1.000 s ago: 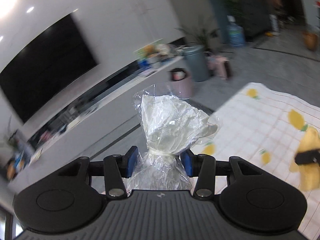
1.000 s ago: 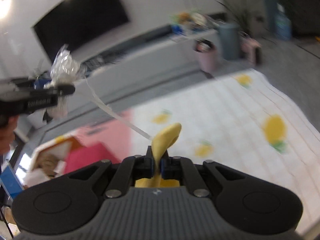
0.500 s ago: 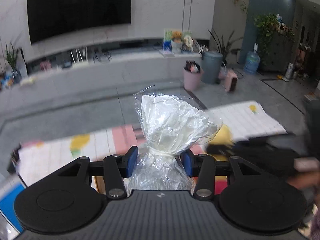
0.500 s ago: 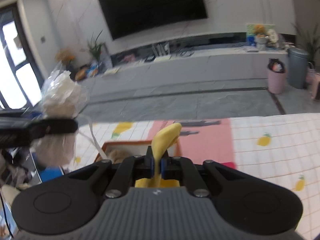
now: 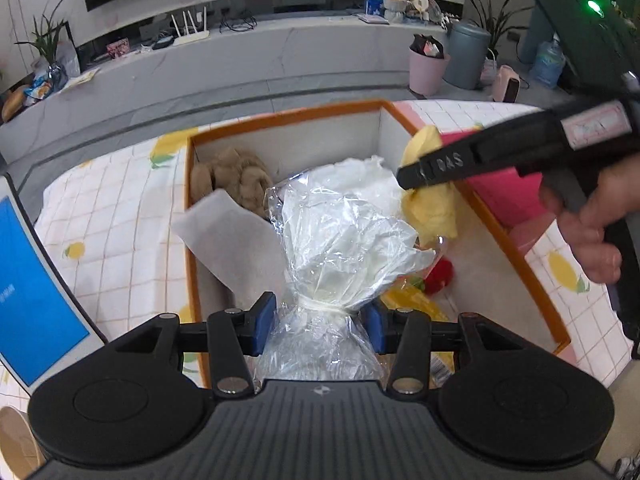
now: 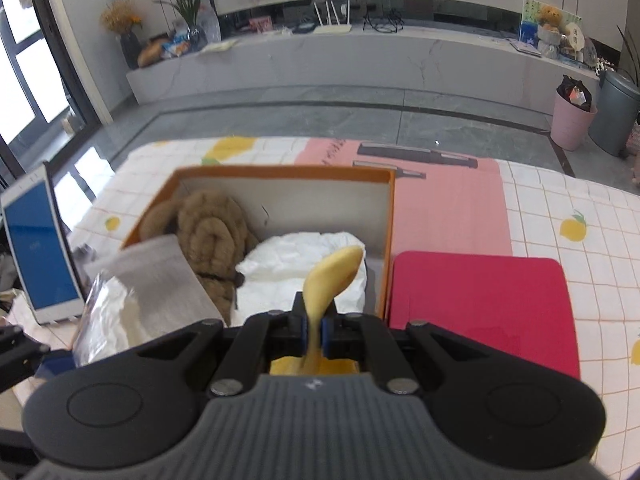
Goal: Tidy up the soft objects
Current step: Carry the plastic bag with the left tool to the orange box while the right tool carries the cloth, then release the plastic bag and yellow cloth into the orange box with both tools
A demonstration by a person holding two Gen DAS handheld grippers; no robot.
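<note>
**Claws carry soft things over an open box**

Left claw point(image 5: 320, 316) grips a clear plastic bag point(image 5: 340, 240) at its tied neck, blue pads pressed to both sides, jaws about half apart. Right claw point(image 6: 315, 330) is clamped tight on a thin yellow soft piece point(image 6: 332, 276) that sticks up between its pads; a person's hand point(image 5: 596, 224) holds that tool.

Both hang above an orange-rimmed box point(image 6: 280, 172) with pale inner walls, standing on a bench covered by a lemon-print cloth point(image 6: 560, 208). Inside the box lie a brown coiled plush point(image 6: 212, 236) in the far left corner, crumpled white material point(image 6: 288, 264) in the middle, a grey-white flat piece point(image 5: 224, 228) leaning over the left wall, and something red point(image 5: 440, 274) low on the floor.

Bare box floor shows along the right wall. A red mat point(image 6: 480, 304) lies just beside the box's right wall, and a blue-screened tablet point(image 6: 36, 248) stands at the bench's left edge.
</note>
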